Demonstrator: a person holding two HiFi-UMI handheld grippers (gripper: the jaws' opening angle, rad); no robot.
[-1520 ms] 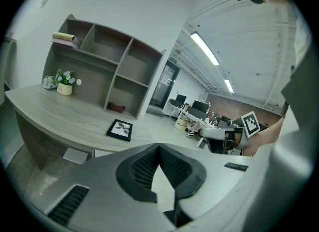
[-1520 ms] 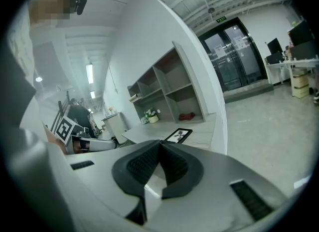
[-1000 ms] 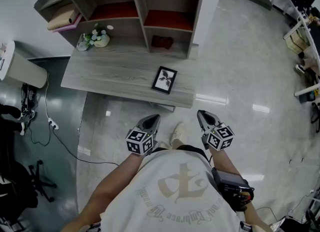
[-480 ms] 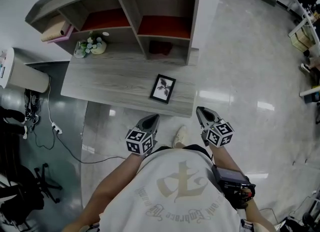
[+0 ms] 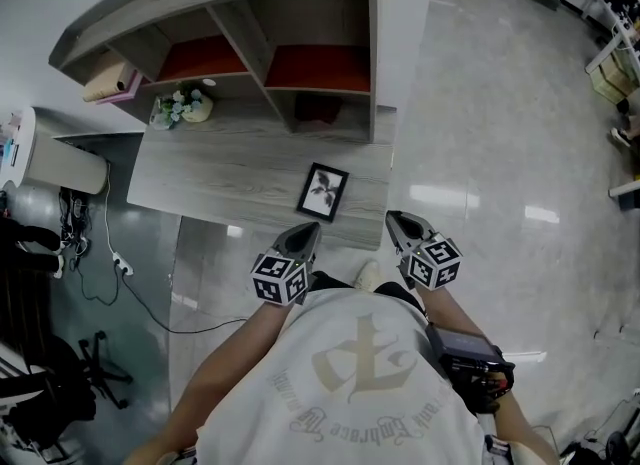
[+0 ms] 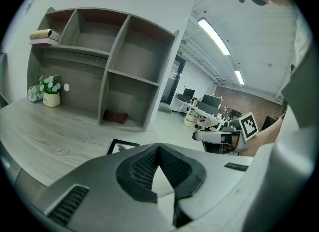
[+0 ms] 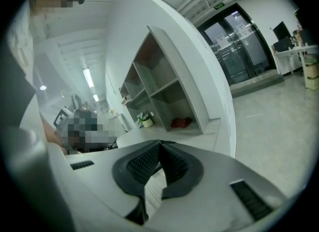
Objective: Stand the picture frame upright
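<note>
Black rectangular picture frame (image 5: 323, 192) lies flat on grey wooden table (image 5: 220, 168). Left gripper (image 5: 306, 233) and right gripper (image 5: 396, 223) hover nearby, fingers (image 6: 141, 168) closed, empty.

Picture frame (image 5: 323, 192) flat on grey desk (image 5: 220, 168), just beyond left gripper (image 5: 308, 230) and right gripper (image 5: 394, 219)

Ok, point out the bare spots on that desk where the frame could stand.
Most of the desk is bare: the wide stretch between the flower pot and the flat picture frame, and the strip behind the frame up to the shelf unit. Only the pot's back corner is occupied.
</note>
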